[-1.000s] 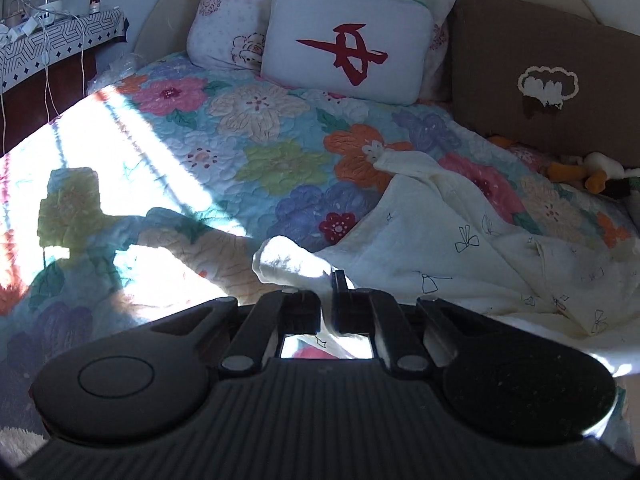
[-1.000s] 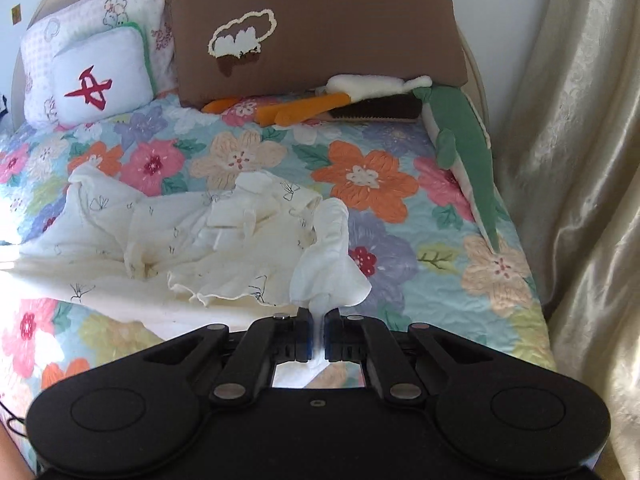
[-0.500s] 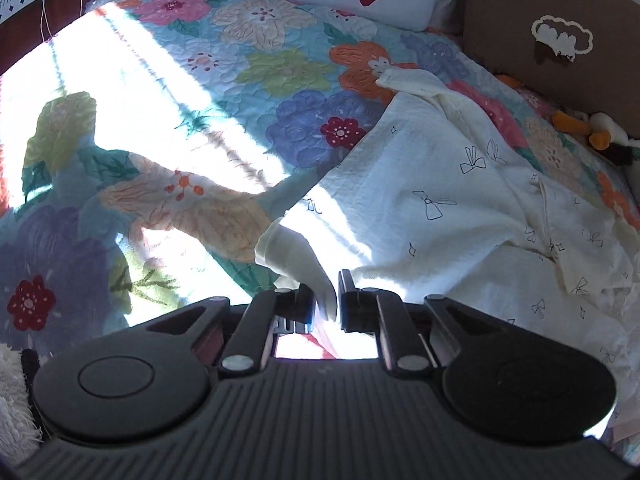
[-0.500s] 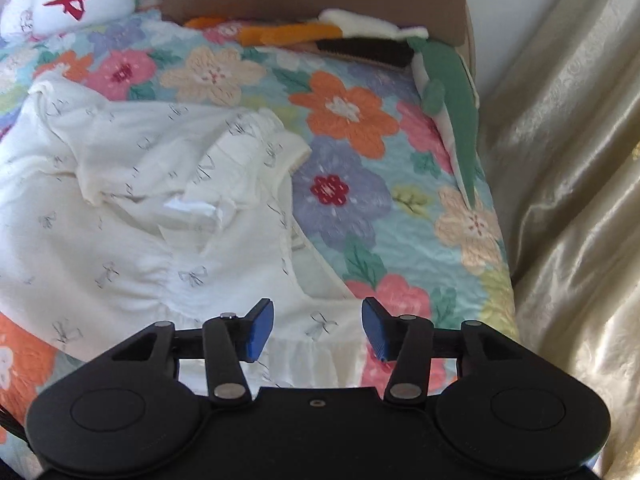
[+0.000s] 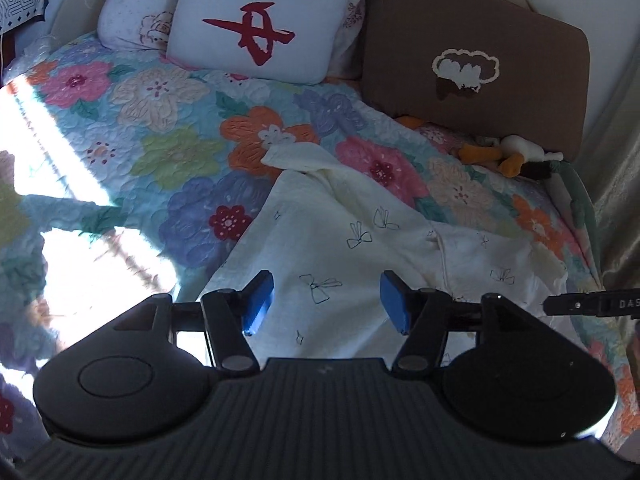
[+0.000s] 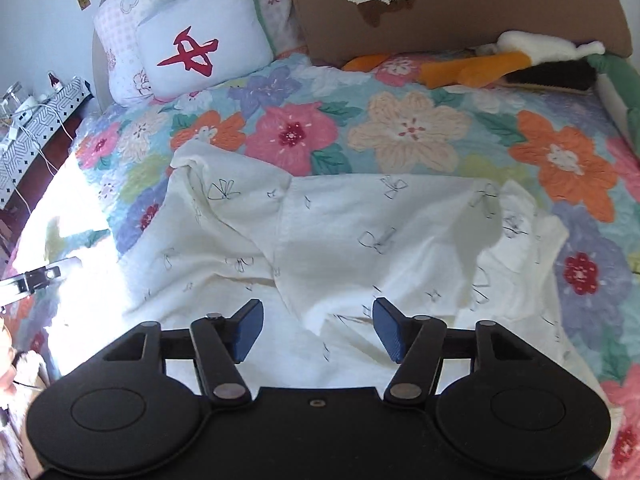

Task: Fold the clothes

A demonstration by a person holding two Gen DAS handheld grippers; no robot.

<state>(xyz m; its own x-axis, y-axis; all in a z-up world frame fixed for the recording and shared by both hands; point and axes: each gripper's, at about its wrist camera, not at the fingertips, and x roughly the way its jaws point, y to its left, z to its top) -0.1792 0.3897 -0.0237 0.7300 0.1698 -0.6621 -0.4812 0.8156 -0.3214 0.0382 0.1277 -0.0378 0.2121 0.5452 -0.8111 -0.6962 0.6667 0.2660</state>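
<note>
A cream garment (image 5: 352,248) printed with small bows lies spread and creased on the floral quilt (image 5: 168,152). My left gripper (image 5: 326,304) hovers over its near left part, jaws opening, blue pads apart with only cloth beneath them. In the right wrist view the same garment (image 6: 360,240) fills the middle, one flap folded over. My right gripper (image 6: 318,330) hangs above its near edge, jaws also opening, nothing pinched between the pads.
A white cushion with a red character (image 5: 256,28), a brown cushion (image 5: 476,64) and plush toys (image 6: 500,64) line the head of the bed. A curtain (image 5: 624,184) hangs at the right edge. A bedside table with cables (image 6: 36,120) stands at the left.
Both grippers were shut on corners of the garment and have let go; the cloth now lies flatter on the quilt. The right gripper moved down and left over it.
</note>
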